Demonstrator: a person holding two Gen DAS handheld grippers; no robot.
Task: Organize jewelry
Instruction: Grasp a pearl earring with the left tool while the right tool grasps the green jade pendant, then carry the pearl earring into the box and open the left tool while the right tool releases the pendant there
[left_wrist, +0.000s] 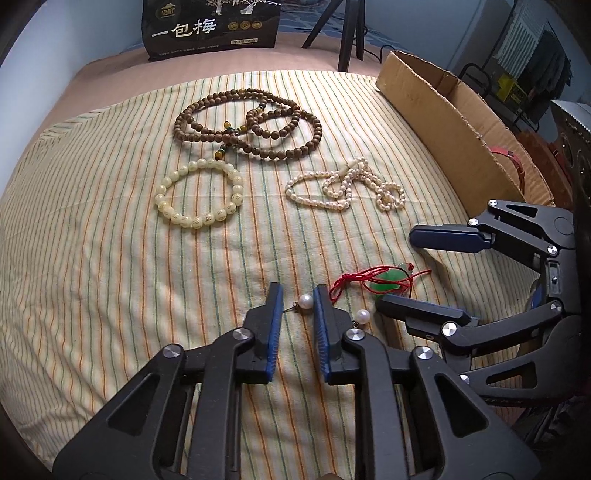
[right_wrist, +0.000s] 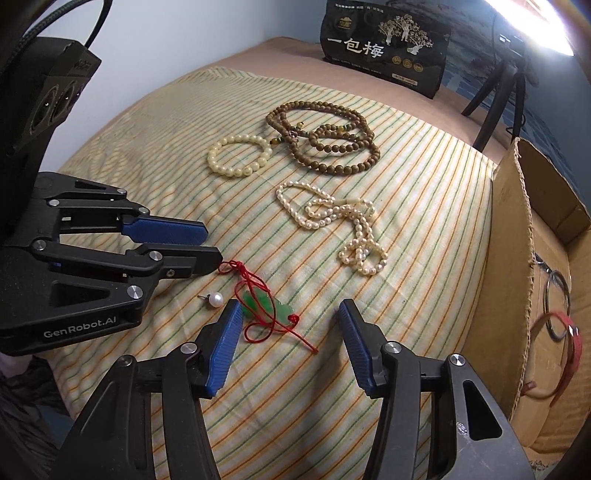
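Observation:
My left gripper (left_wrist: 298, 291) is open, its jaws straddling a pearl earring (left_wrist: 305, 301) on the striped cloth; the pearl touches the right pad. A second pearl earring (left_wrist: 362, 316) lies just to its right and shows in the right wrist view (right_wrist: 215, 299). My right gripper (right_wrist: 288, 314) is open wide around a green jade pendant on red cord (right_wrist: 266, 306), also visible in the left wrist view (left_wrist: 388, 281). Further off lie a brown wooden bead necklace (left_wrist: 255, 122), a cream bead bracelet (left_wrist: 199, 194) and a pearl necklace (left_wrist: 343, 188).
A cardboard box (right_wrist: 513, 266) stands at the right edge of the cloth and holds a red strap (right_wrist: 569, 354) and a metal ring (right_wrist: 557, 306). A black snack bag (left_wrist: 210, 27) and tripod legs (left_wrist: 345, 33) stand at the back.

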